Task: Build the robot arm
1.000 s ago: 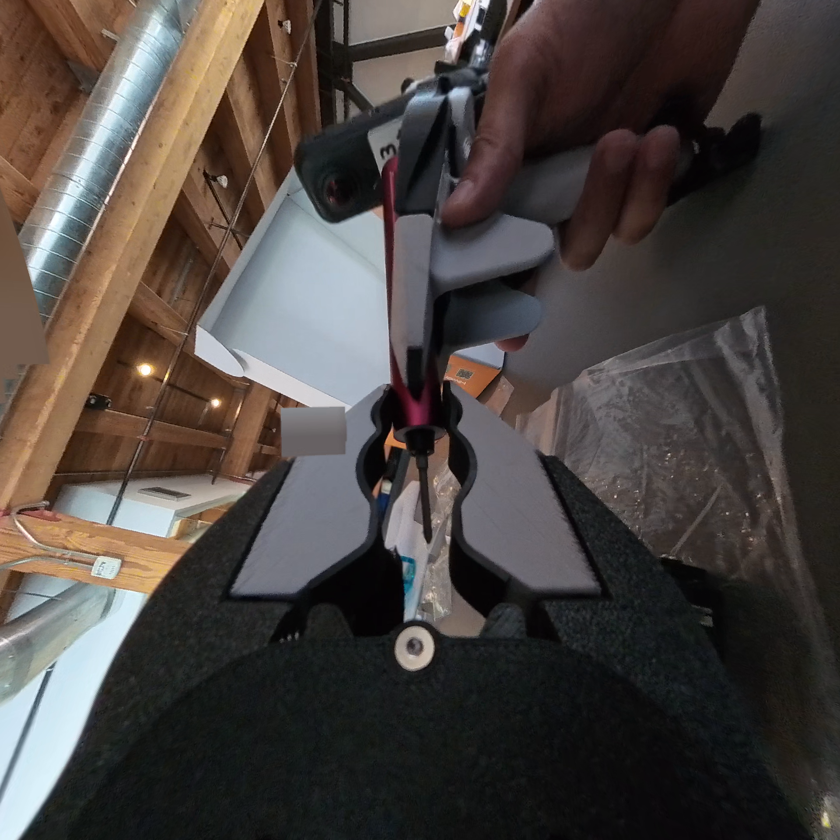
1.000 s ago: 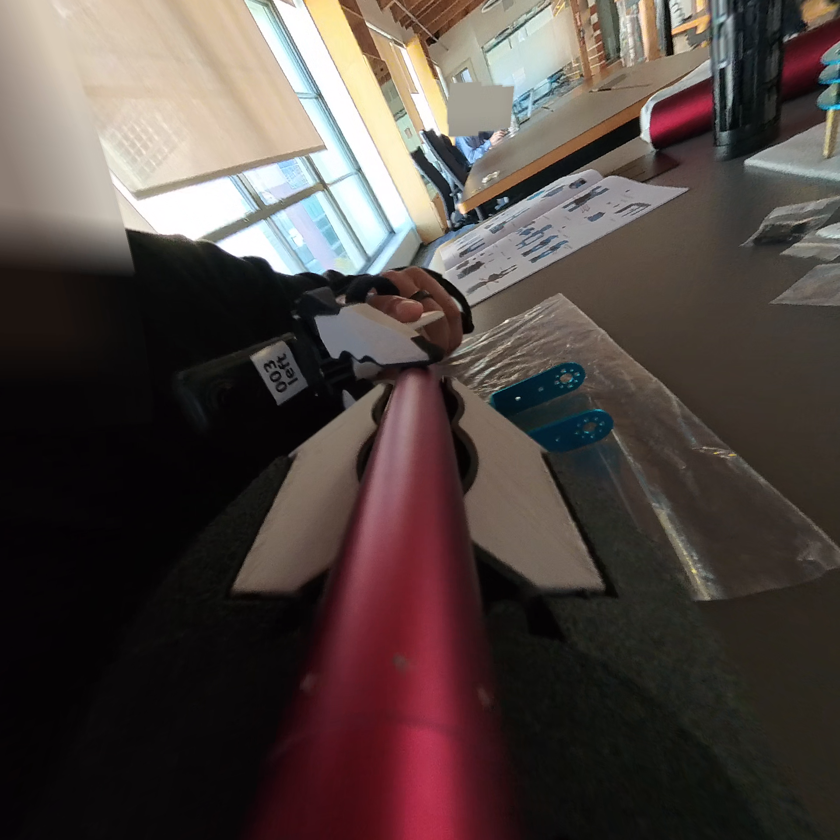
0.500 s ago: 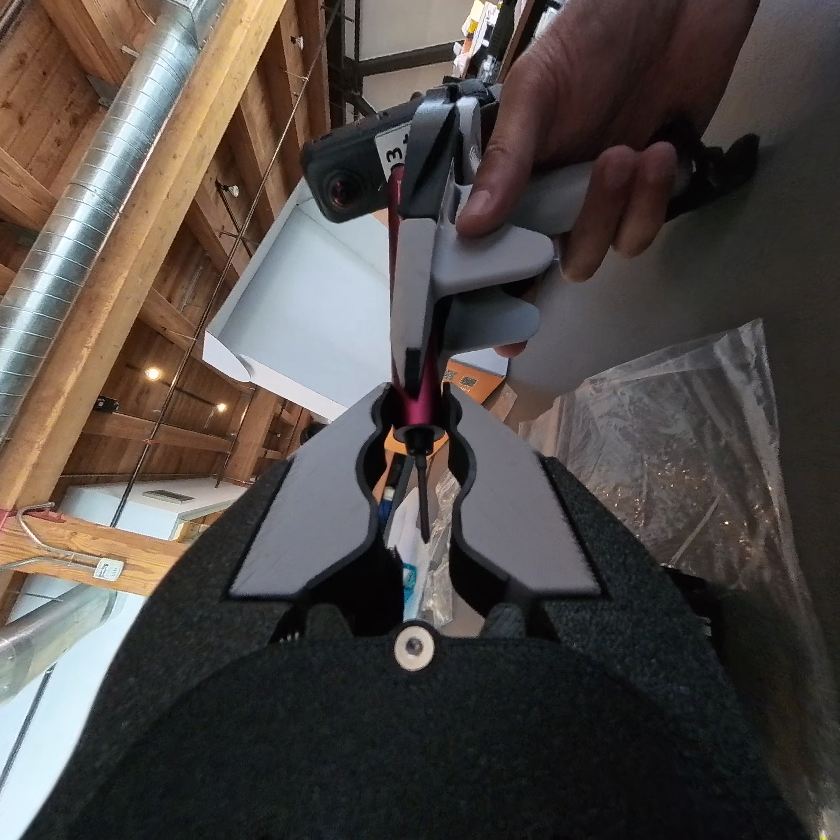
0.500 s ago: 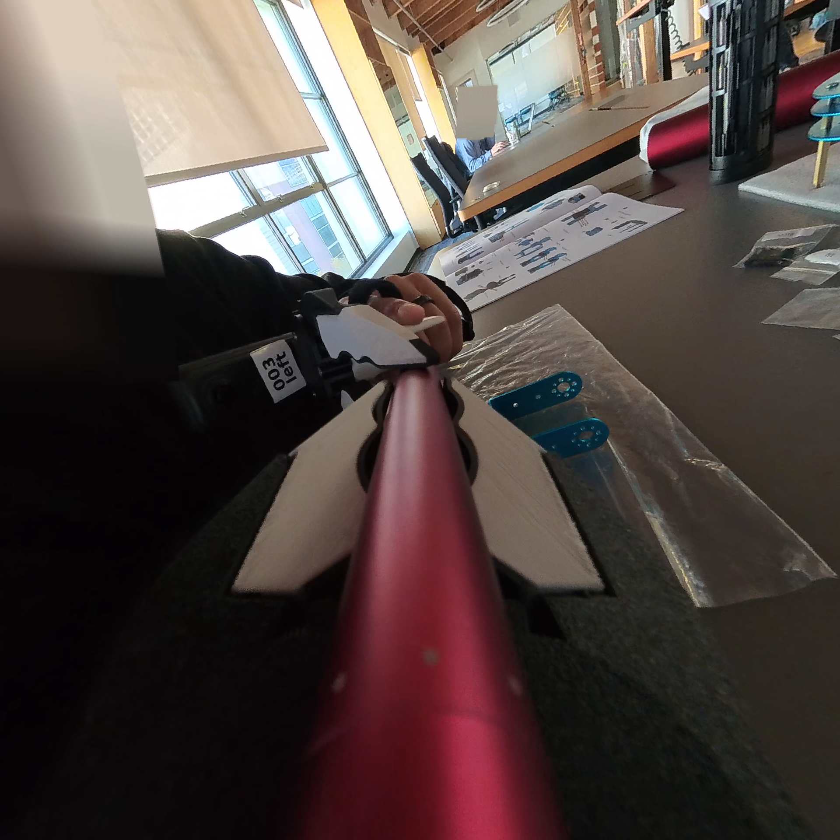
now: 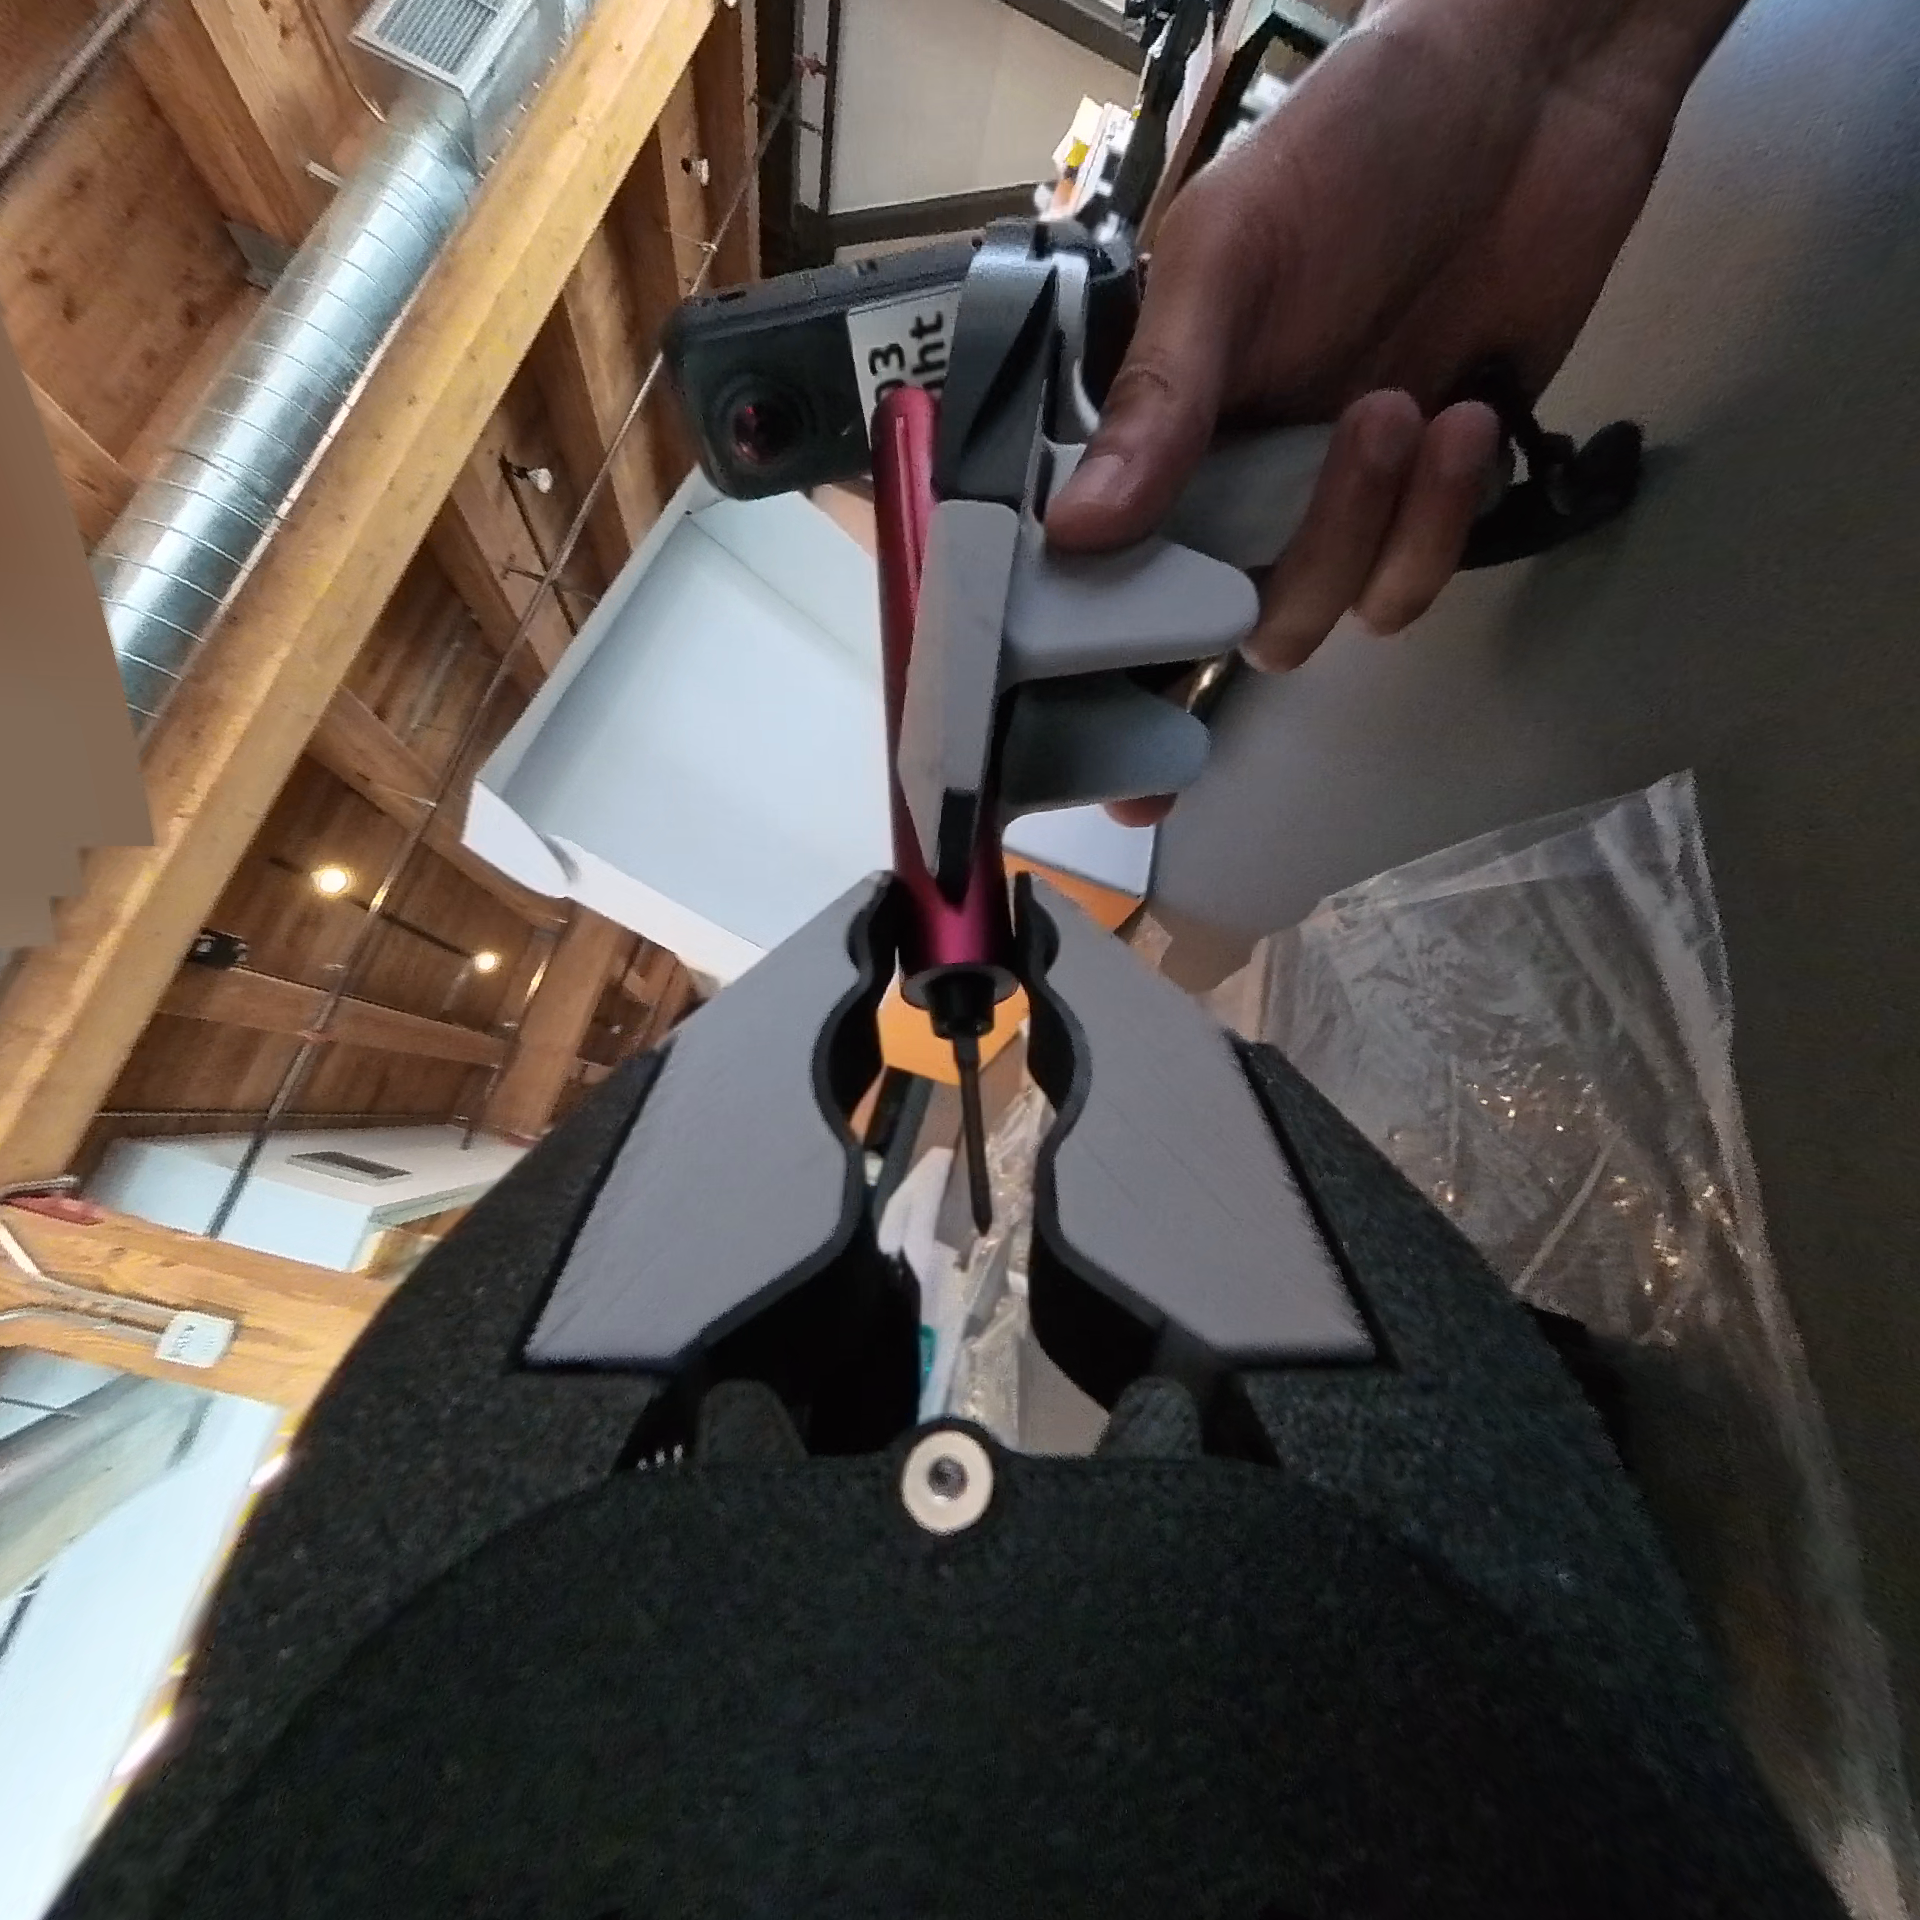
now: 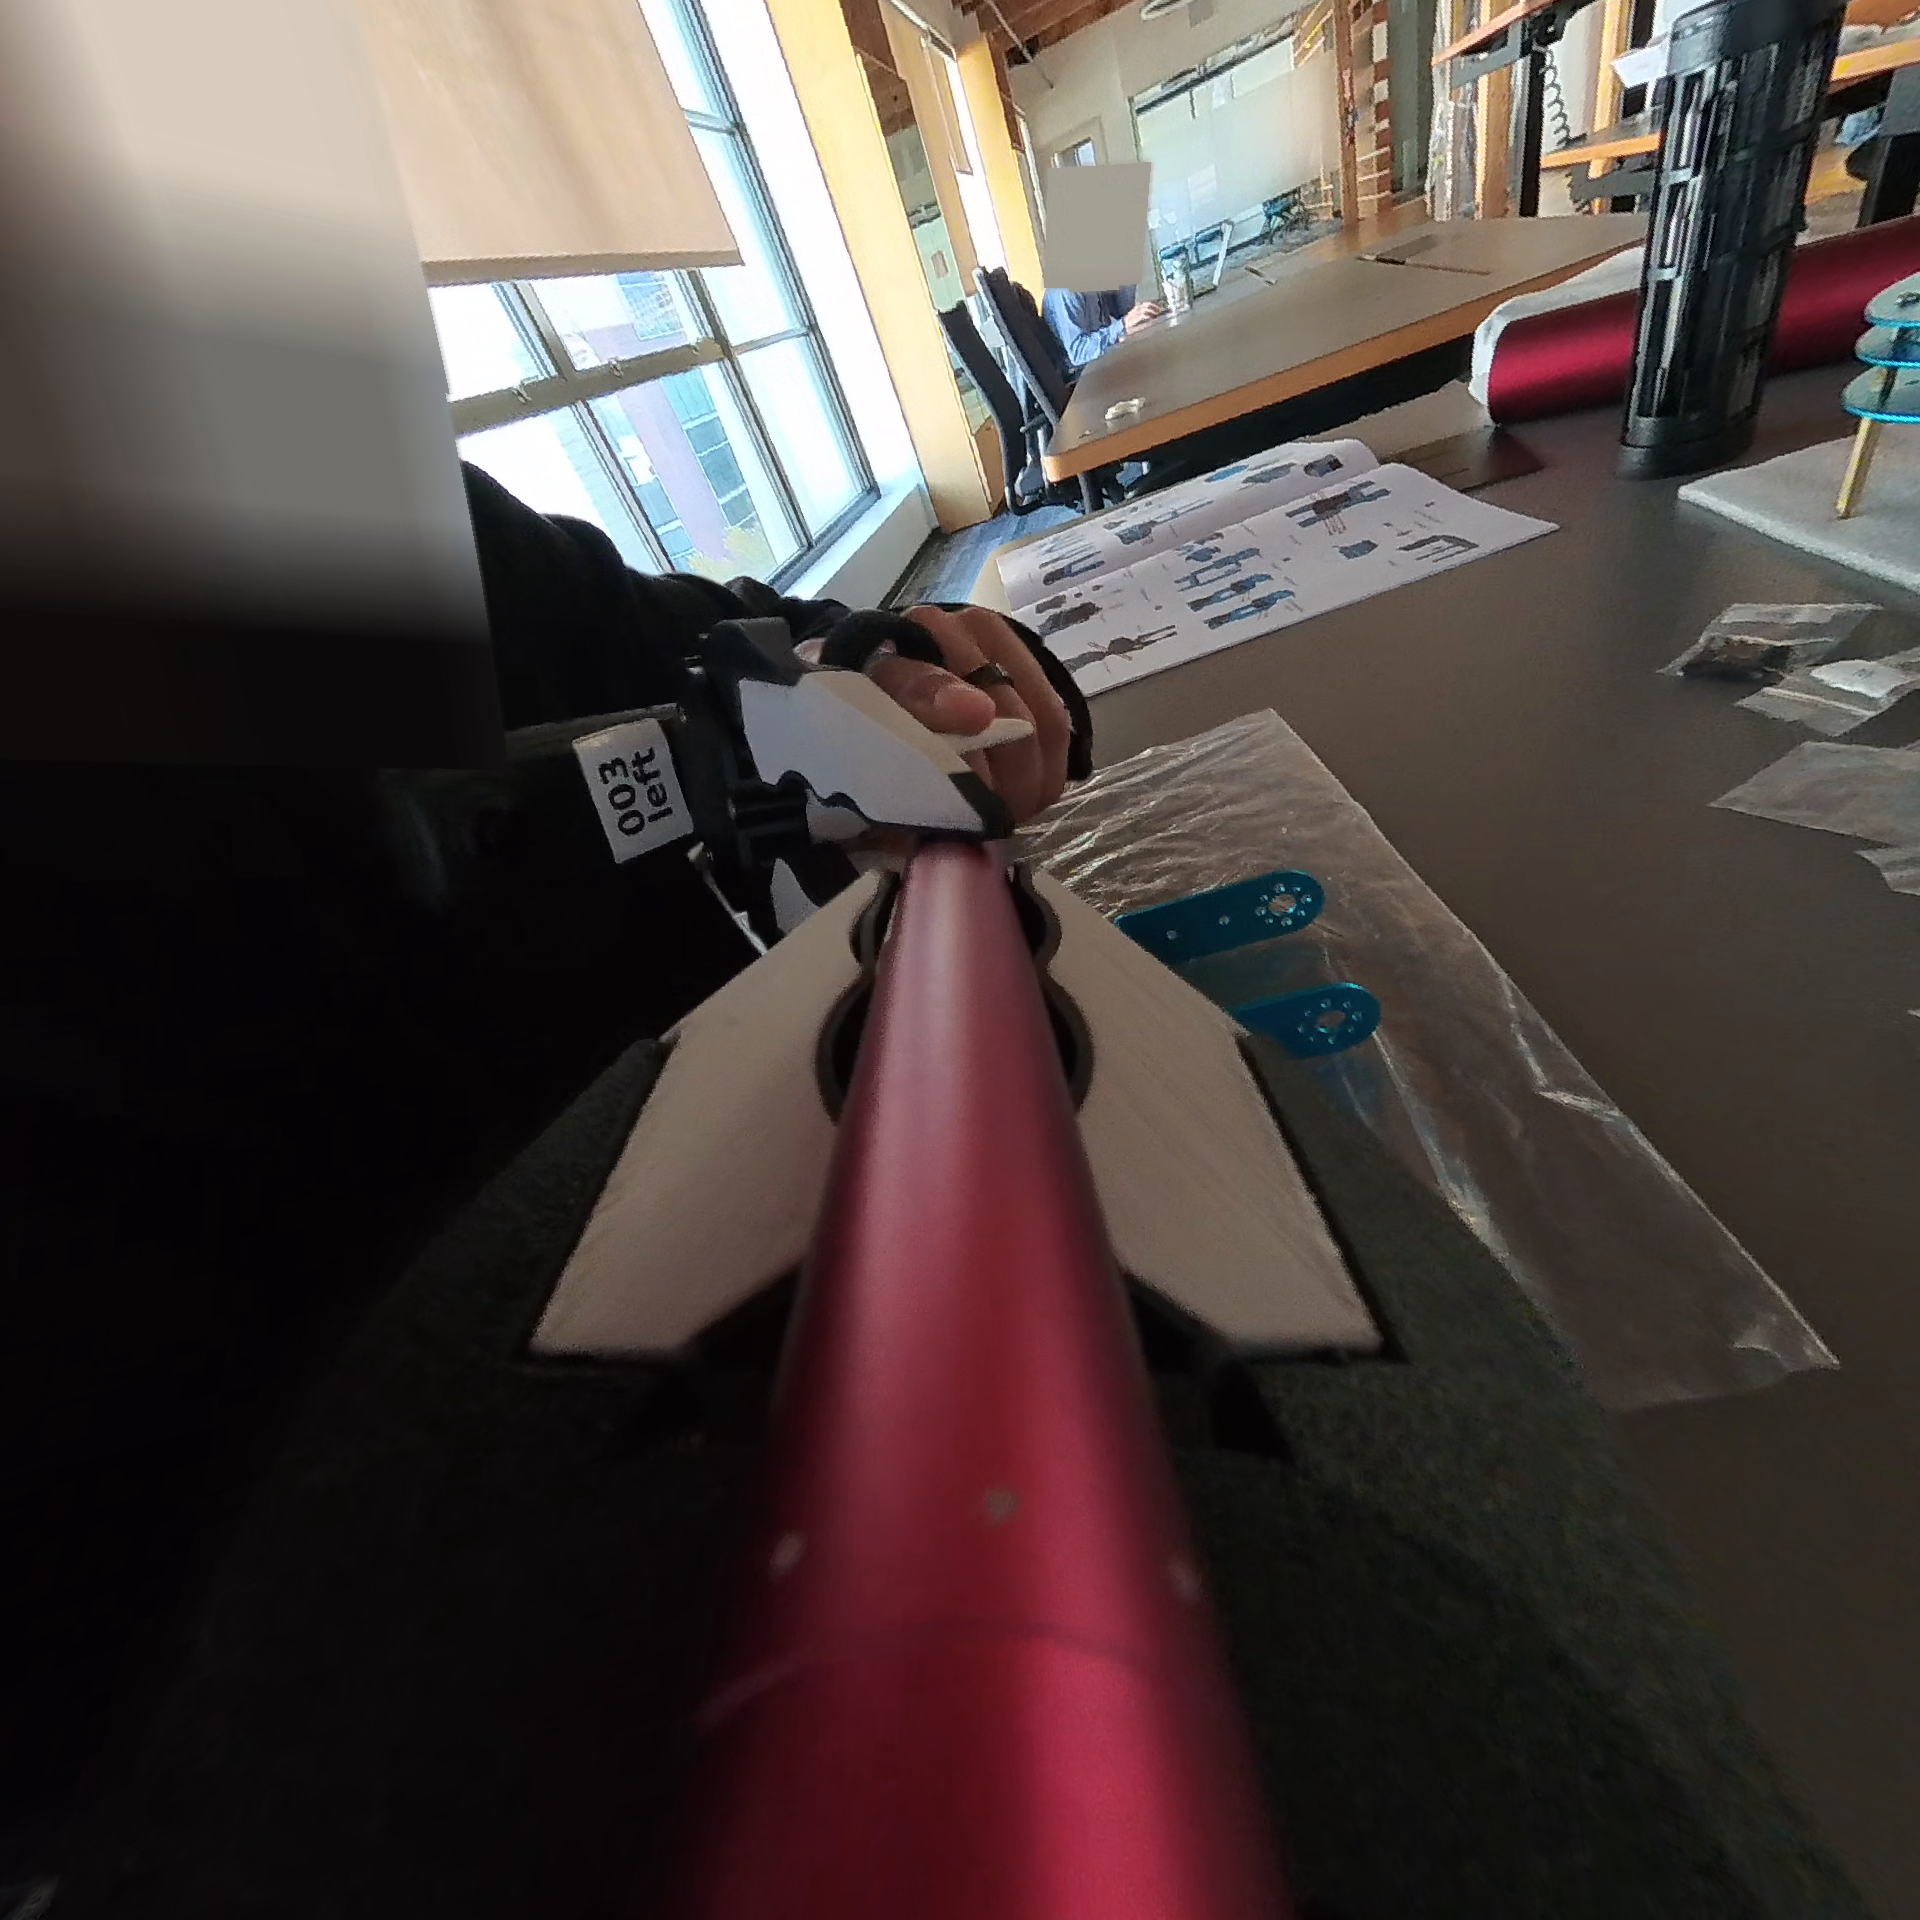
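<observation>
The right gripper (image 6: 951, 883) is clamped along a long, slim red metal screwdriver (image 6: 935, 1299), whose black bit (image 5: 971, 1132) points between the left gripper (image 5: 951, 914) tips. The left fingers (image 5: 727, 1122) pinch the red collar just above the bit. Each gripper body carries a small white printed label (image 6: 636, 792). Beside them, two blue metal arms (image 6: 1226, 916) lie on a clear plastic bag (image 6: 1507, 1143) on the dark table (image 6: 1558, 675); an open illustrated booklet (image 6: 1247, 540) lies farther off.
</observation>
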Motion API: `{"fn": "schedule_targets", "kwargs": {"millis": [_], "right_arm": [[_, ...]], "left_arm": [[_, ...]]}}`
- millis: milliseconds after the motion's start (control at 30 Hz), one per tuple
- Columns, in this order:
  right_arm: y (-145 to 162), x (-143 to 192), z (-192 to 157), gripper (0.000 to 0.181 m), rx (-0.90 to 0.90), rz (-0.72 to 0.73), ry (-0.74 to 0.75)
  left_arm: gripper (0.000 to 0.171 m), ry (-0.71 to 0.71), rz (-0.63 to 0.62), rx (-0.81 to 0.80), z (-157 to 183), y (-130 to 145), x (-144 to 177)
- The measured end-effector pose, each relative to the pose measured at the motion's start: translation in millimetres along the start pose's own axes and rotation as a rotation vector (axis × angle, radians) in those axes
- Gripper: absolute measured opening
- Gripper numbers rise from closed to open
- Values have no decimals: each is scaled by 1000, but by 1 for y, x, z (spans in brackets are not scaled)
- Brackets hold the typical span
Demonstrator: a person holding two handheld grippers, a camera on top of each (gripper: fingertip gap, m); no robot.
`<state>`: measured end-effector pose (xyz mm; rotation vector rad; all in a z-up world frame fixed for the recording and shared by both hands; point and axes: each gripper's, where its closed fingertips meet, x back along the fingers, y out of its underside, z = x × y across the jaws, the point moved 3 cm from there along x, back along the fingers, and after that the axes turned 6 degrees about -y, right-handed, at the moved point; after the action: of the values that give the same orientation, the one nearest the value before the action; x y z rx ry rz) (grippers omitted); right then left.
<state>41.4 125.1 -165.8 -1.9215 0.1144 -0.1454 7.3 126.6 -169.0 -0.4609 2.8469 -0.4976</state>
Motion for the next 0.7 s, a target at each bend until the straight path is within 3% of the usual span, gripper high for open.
{"fn": "schedule_targets", "kwargs": {"millis": [67, 167, 367, 467, 600, 700], "right_arm": [[1, 2, 0, 23, 37, -11, 11], [-6, 12, -1, 24, 130, 22, 28], [-3, 11, -17, 22, 360, -46, 2], [-4, 5, -23, 27, 436, -49, 12], [-4, 0, -29, 27, 519, -54, 33], [-2, -3, -33, 23, 509, -75, -2]], "left_arm": [[20, 46, 0, 78, -1, 0, 1], [20, 207, -7, 359, -4, 4, 2], [19, 706, 12, 1078, -5, -6, 8], [19, 927, 6, 1351, -2, -7, 11], [19, 1099, 8, 1563, 1, -12, 14], [19, 1182, 13, 1621, 2, -13, 17]]}}
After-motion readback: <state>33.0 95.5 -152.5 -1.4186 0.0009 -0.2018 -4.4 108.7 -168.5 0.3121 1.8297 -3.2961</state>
